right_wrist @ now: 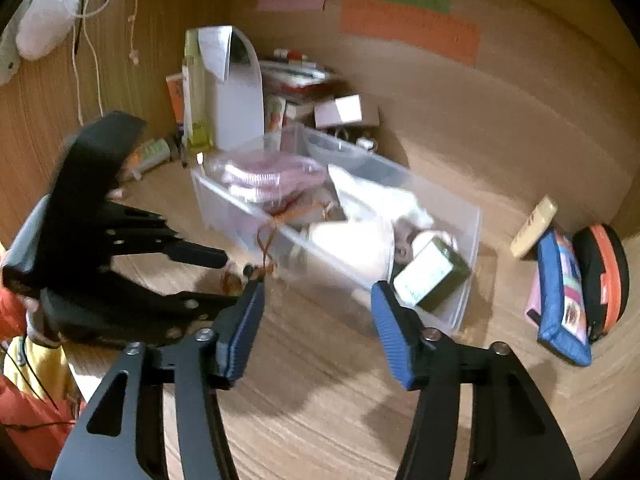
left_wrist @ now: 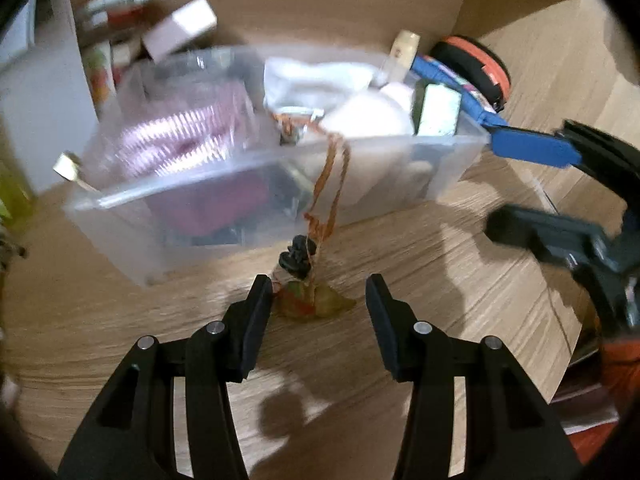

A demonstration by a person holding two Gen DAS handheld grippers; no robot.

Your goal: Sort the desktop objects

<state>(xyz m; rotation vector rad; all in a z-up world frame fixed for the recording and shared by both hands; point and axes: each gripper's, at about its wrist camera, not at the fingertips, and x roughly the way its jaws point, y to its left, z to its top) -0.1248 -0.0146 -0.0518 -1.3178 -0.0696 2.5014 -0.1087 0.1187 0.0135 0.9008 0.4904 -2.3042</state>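
Note:
A clear plastic bin [left_wrist: 400,168] sits on the wooden desk, filled with a pink comb-like item [left_wrist: 176,136], white cloth [left_wrist: 316,80] and a small green box [left_wrist: 436,112]. An orange cord [left_wrist: 332,184] hangs over its front wall down to a green and orange pendant [left_wrist: 316,300] lying on the desk. My left gripper [left_wrist: 318,300] is open, its fingers either side of the pendant. My right gripper [right_wrist: 318,312] is open and empty in front of the bin [right_wrist: 468,280]; it shows at the right of the left wrist view [left_wrist: 532,188].
A blue-edged pouch [right_wrist: 560,300] and a black and orange round case [right_wrist: 604,280] lie right of the bin. A cream tube [right_wrist: 534,232] leans there. Boxes, a white file holder [right_wrist: 236,96] and bottles crowd the back left corner against the wooden wall.

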